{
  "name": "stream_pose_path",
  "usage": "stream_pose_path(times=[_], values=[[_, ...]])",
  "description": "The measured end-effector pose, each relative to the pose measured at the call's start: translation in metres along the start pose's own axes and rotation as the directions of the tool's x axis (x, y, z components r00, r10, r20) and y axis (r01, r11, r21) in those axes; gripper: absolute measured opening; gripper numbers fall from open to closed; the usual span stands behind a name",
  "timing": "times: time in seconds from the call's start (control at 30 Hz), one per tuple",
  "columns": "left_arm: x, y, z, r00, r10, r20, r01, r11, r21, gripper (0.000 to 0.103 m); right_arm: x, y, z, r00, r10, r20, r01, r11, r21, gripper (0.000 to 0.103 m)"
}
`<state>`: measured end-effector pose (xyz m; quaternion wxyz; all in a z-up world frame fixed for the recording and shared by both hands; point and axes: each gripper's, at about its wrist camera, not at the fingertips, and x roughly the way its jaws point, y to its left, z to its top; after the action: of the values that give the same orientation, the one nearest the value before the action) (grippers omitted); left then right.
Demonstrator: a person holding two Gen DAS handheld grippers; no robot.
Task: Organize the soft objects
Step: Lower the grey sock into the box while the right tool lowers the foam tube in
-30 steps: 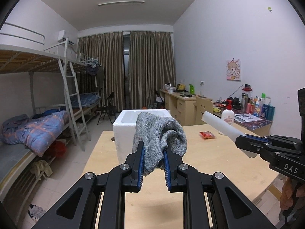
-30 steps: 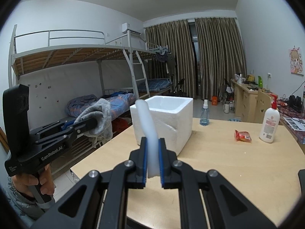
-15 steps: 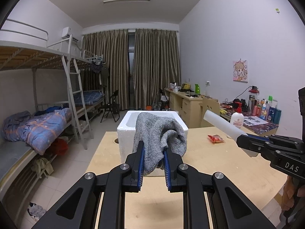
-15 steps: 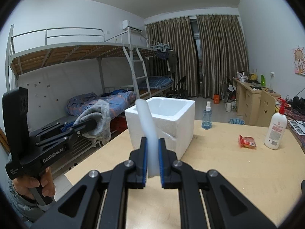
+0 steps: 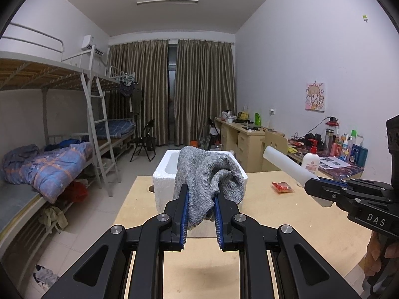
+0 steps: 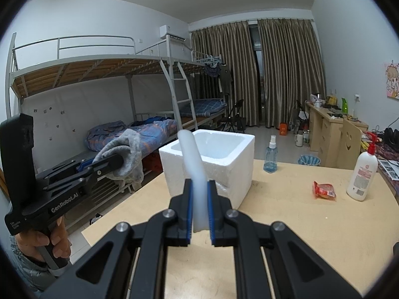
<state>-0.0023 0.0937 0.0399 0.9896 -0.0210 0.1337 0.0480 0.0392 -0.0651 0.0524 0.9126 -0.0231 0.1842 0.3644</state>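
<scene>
Foam box (image 5: 164, 174) nearer than before

Each camera looks forward along its own gripper, tilted slightly down over the table (image 5: 311, 224). Both views share the foam box (image 5: 164, 174) at 12 o'clock (image 6: 232, 159), close ahead.

The right gripper (image 6: 199, 209) pinches a white foam strip (image 6: 193, 164) above the table (image 6: 299, 224). The foam box (image 6: 224, 172) sits near the far-left corner. The left gripper (image 6: 109, 163) clamps a grey sock (image 6: 128, 154) off the left edge.
</scene>
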Motion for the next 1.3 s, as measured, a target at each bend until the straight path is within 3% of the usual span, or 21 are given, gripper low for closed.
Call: stream_pose_path(times=[0.77, 1.3], values=[[0.009, 0.003, 0.006, 1.000, 0.006, 0.001, -0.006, 1.000, 0.002, 0.019, 0.043, -0.010, 0.038, 1.000, 0.014, -0.025, -0.014, 1.000, -0.015, 0.013], [0.055, -0.009, 0.028, 1.000, 0.006, -0.014, -0.006, 1.000, 0.021, 0.019, 0.079, -0.019, 0.061, 0.998, 0.028, -0.052, -0.030, 0.999, -0.032, 0.013]])
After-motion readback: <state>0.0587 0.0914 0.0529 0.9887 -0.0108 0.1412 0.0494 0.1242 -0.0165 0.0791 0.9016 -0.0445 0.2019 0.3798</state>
